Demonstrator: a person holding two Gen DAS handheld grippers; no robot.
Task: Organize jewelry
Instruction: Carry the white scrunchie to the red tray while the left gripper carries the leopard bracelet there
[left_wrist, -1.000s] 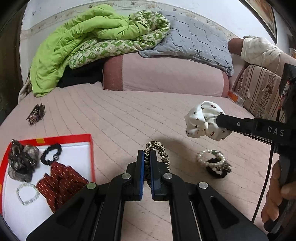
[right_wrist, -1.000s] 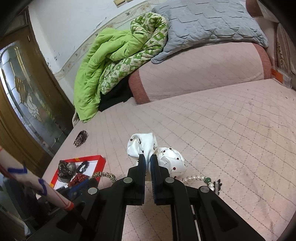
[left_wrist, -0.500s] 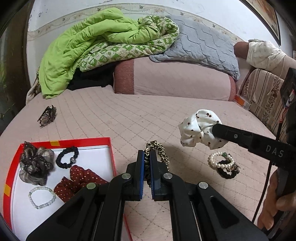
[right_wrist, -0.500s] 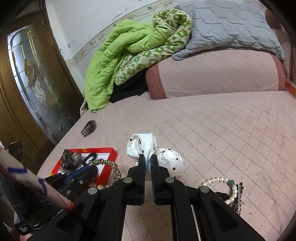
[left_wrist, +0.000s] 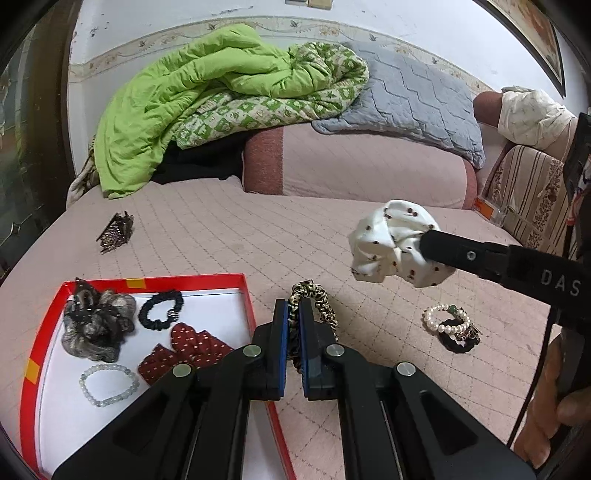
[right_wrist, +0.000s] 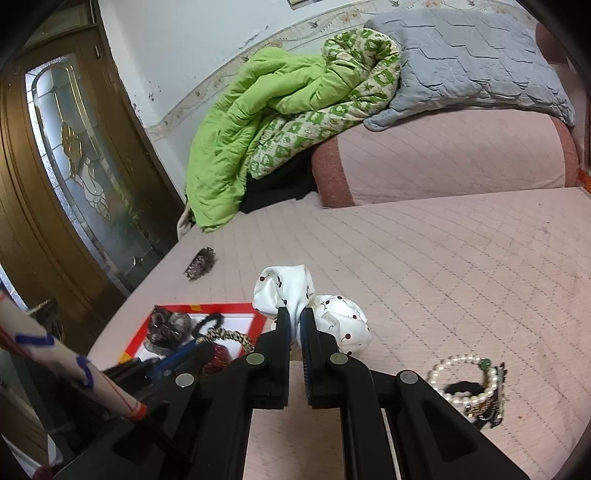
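Note:
My left gripper (left_wrist: 293, 314) is shut on a leopard-print scrunchie (left_wrist: 314, 299), held above the bed just right of a red-rimmed tray (left_wrist: 155, 281). The tray holds a grey scrunchie (left_wrist: 96, 325), a black hair tie (left_wrist: 161, 309), a dark red dotted scrunchie (left_wrist: 195, 347) and a pale bead bracelet (left_wrist: 107, 384). My right gripper (right_wrist: 294, 321) is shut on a white scrunchie with dark dots (right_wrist: 295, 288), also seen at the right of the left wrist view (left_wrist: 391, 243). A pearl bracelet (left_wrist: 445, 317) with a black hair tie lies on the bed (right_wrist: 465, 384).
A dark hair claw (left_wrist: 116, 230) lies on the pink quilted bed, left of centre. A green quilt (left_wrist: 199, 99), a grey pillow (left_wrist: 413, 99) and a pink bolster (left_wrist: 354, 166) fill the far end. A wooden door with glass (right_wrist: 70, 147) stands at left.
Both grippers have drifted left toward the red tray with their scrunchies; the tray now shows more fully in the left wrist view. Grips are unchanged.

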